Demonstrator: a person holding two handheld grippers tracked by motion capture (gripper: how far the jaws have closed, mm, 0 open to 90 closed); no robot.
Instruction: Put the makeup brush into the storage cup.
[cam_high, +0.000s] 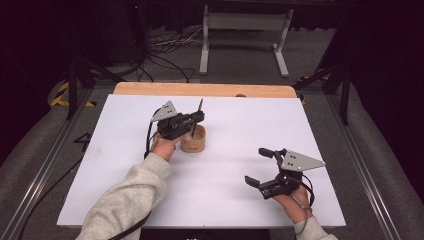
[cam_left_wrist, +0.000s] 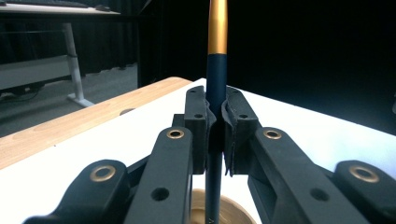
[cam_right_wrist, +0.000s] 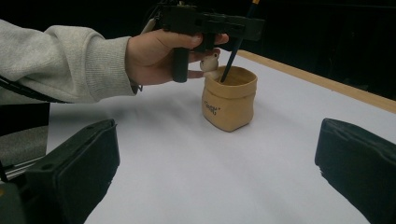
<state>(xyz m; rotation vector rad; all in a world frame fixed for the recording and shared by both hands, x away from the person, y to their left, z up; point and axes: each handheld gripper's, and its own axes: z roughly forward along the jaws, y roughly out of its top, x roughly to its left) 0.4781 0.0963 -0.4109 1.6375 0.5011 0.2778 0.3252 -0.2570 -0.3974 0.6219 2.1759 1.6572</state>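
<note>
Above tan cup (cam_high: 193, 140), left gripper (cam_high: 196, 118) jaws clamp dark pen (cam_left_wrist: 216, 88), tip inside cup mouth. Right gripper (cam_high: 259, 166) jaws wide apart, holding nothing. Risk (judged): slanted pen levers rim, light cup tips.

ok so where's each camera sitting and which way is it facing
High view: above the person's side, looking forward and down on the table; both forearms and each hand-held gripper show.
Left gripper view: rides the left hand-held gripper, looking along jaws shut on the pen.
Right gripper view: rides the right hand-held gripper, facing the pot.
All three share pen and pot.
</note>
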